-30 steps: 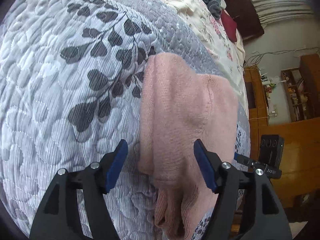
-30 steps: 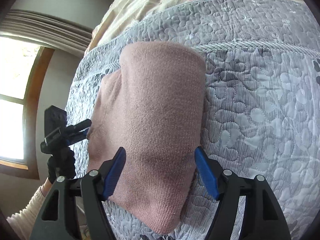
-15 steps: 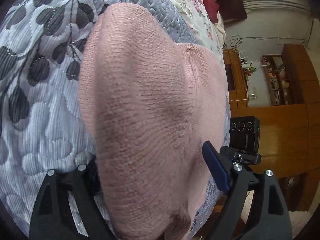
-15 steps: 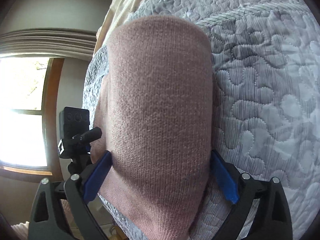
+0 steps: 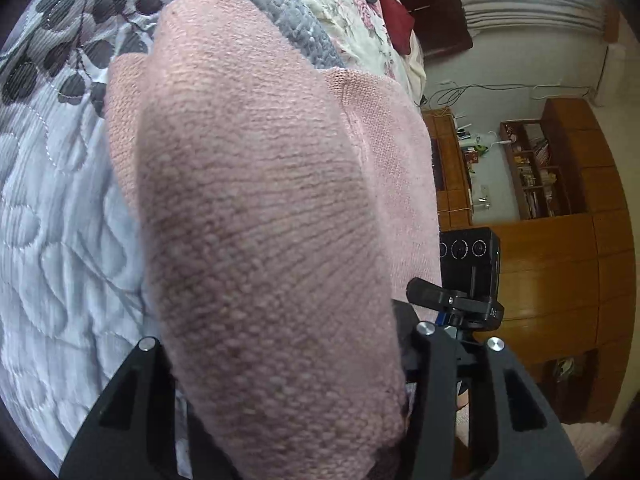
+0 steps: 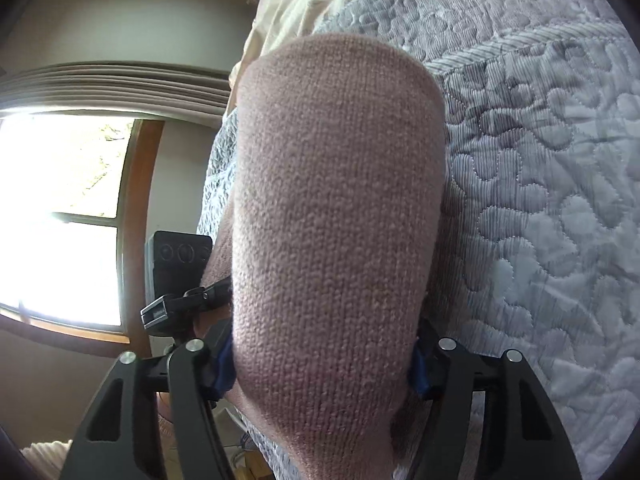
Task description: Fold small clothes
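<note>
So both wrist cams are pretty much filled by the same pink knit garment (image 5: 272, 216), which lies on the grey quilted bedspread (image 5: 52, 208) and rises up right between the fingers of each tool.

What differs: the left view shows the dark leaf print (image 5: 80, 32) on the bedspread off to the left of the tool, a floral sheet (image 5: 344, 12) further ahead, and a wooden shelf unit (image 5: 560, 184) off to the right. It also catches the other tool's camera block (image 5: 472, 264) just past its right finger. The right view has none of that. Instead it gets a bright window (image 6: 68, 216) with a wooden frame off to its left, the plain quilted bedspread (image 6: 540, 200) to its right, and the left tool's camera block (image 6: 178, 264) sitting close beside its left finger. So the two tools are side by side at the near edge of the fabric, both pointing forward along it.

Left gripper (image 5: 280, 380): the knit bulges over the gap and hides the blue pads completely, so I can't tell if it's pinching or just spread around it.

Right gripper (image 6: 320, 364): slivers of blue pad peek out on both sides of the garment (image 6: 332, 220), pressed against it, so it looks clamped on the cloth.
</note>
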`<action>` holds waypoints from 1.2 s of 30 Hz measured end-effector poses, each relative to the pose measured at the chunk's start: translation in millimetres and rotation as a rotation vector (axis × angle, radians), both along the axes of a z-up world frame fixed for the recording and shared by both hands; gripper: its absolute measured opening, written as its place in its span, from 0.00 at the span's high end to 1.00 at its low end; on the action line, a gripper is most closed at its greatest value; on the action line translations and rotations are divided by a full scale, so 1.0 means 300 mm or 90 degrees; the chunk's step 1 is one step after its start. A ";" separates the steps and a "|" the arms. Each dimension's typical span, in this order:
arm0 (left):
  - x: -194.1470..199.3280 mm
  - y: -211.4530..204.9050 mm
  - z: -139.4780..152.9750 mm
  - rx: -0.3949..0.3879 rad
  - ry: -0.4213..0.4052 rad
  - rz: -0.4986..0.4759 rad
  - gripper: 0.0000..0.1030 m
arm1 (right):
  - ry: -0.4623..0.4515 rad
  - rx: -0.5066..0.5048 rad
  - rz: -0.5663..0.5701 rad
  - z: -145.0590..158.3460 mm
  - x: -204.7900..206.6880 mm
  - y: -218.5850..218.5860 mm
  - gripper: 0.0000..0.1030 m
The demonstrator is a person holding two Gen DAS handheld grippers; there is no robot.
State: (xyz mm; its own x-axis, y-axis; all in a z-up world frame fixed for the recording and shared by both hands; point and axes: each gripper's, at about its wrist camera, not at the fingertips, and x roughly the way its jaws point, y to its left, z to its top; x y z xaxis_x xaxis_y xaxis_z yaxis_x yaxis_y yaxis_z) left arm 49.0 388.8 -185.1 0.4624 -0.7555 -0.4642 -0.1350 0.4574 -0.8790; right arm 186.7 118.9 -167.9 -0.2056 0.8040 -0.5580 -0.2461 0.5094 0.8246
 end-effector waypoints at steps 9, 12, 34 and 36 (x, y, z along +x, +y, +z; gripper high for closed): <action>-0.058 -0.354 0.179 -0.009 -0.060 -0.038 0.55 | -0.031 0.001 0.007 0.178 -0.103 -0.357 0.36; -0.092 -0.481 0.209 -0.016 -0.065 -0.048 0.55 | -0.024 0.003 0.004 0.200 -0.146 -0.485 0.36; -0.262 -0.723 -0.015 0.108 -0.028 -0.013 0.42 | -0.042 -0.048 -0.015 0.018 -0.342 -0.716 0.21; -0.296 -0.705 0.015 0.136 -0.034 -0.009 0.40 | -0.052 -0.052 -0.024 0.042 -0.374 -0.744 0.19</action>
